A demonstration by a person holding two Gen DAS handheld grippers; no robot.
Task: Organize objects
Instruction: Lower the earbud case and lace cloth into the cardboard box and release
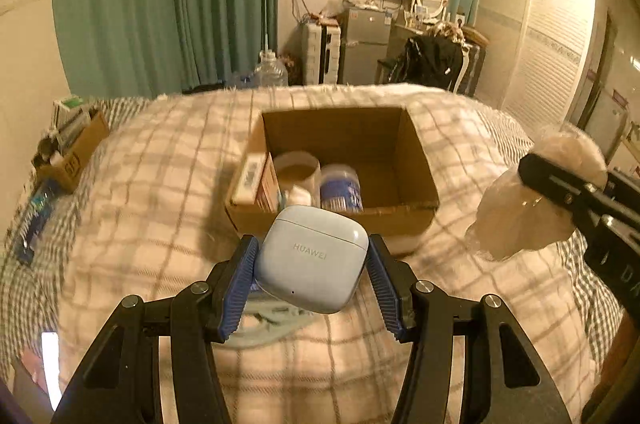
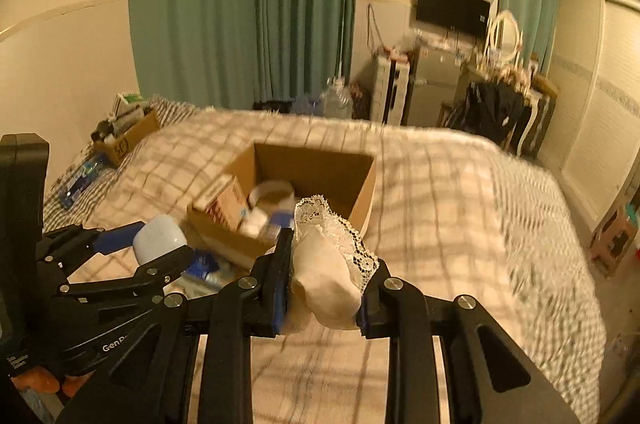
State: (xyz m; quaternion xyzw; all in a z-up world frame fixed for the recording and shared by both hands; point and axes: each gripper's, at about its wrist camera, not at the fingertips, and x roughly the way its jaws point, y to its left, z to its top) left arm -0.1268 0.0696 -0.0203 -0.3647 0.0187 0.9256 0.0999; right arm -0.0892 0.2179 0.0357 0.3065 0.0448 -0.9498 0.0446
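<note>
My left gripper is shut on a pale blue Huawei earbud case and holds it above the bed, just in front of an open cardboard box. The box holds a white jar, a blue-labelled tub and a small carton. My right gripper is shut on a cream lace-trimmed cloth, near the box's front edge. The cloth and right gripper show at the right of the left wrist view. The left gripper with the case shows in the right wrist view.
The box sits on a bed with a plaid blanket. A second cardboard box with items and loose packets lie at the bed's left edge. Some packets lie under the grippers. Curtains, a fridge and a wardrobe stand beyond the bed.
</note>
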